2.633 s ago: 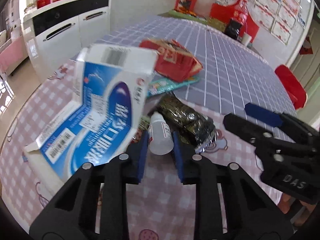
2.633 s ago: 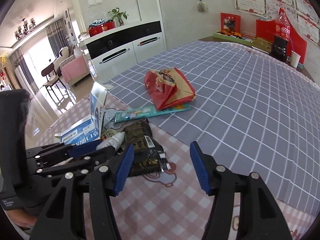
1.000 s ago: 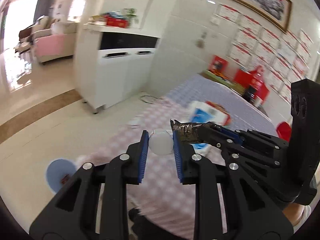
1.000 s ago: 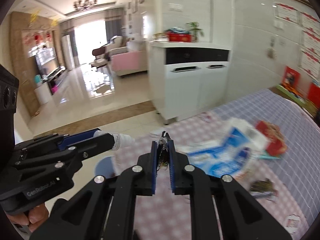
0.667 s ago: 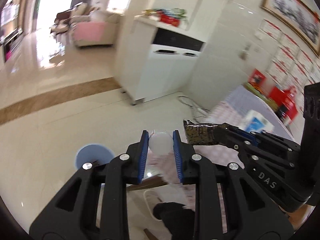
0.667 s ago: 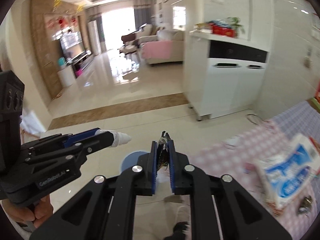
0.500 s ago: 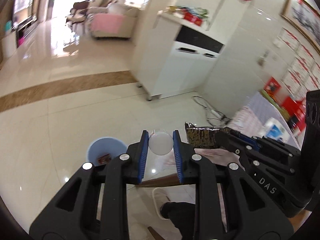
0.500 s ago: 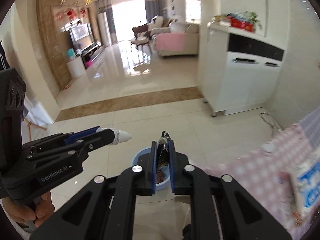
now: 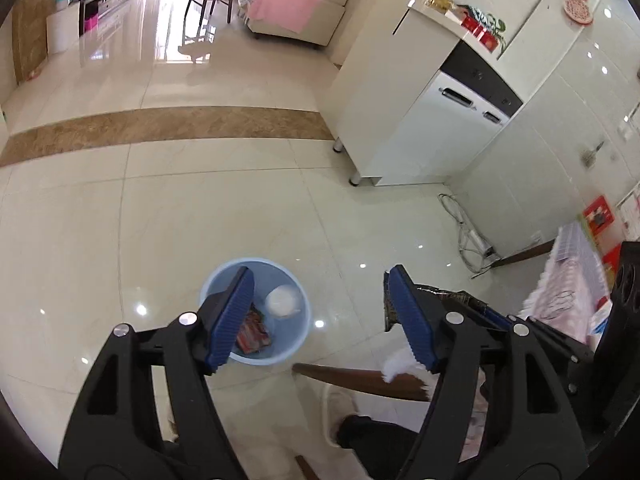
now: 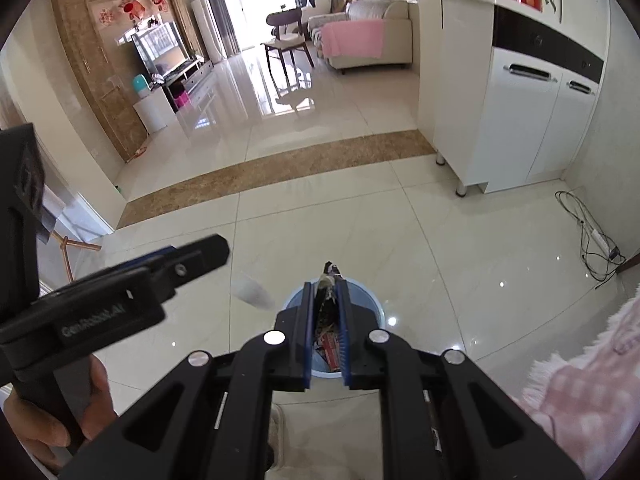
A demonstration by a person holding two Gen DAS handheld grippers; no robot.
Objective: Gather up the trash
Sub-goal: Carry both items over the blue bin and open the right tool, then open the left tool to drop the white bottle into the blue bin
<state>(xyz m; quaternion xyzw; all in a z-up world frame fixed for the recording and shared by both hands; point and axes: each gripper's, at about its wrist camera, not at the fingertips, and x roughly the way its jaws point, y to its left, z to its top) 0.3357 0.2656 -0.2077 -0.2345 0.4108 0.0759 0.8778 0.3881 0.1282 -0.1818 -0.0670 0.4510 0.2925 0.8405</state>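
Over the bin: both grippers are held above the blue trash bin (image 9: 256,350), which sits on the tiled floor.
Key relation: the bin is seen straight ahead of and below the right gripper (image 10: 326,322), so probably only a release is needed.
Wrapper: a dark crumpled wrapper (image 10: 329,300) is pinched edge-on, its long axis running along the fingers toward the bin.
Right claw: pressed nearly together on that wrapper.
Left claw: the left gripper (image 9: 324,316) is spread wide, nothing held.
Bottle: a small white bottle (image 9: 282,301) is caught blurred over the bin mouth, apparently falling in.
Already inside: a red packet (image 9: 252,330).
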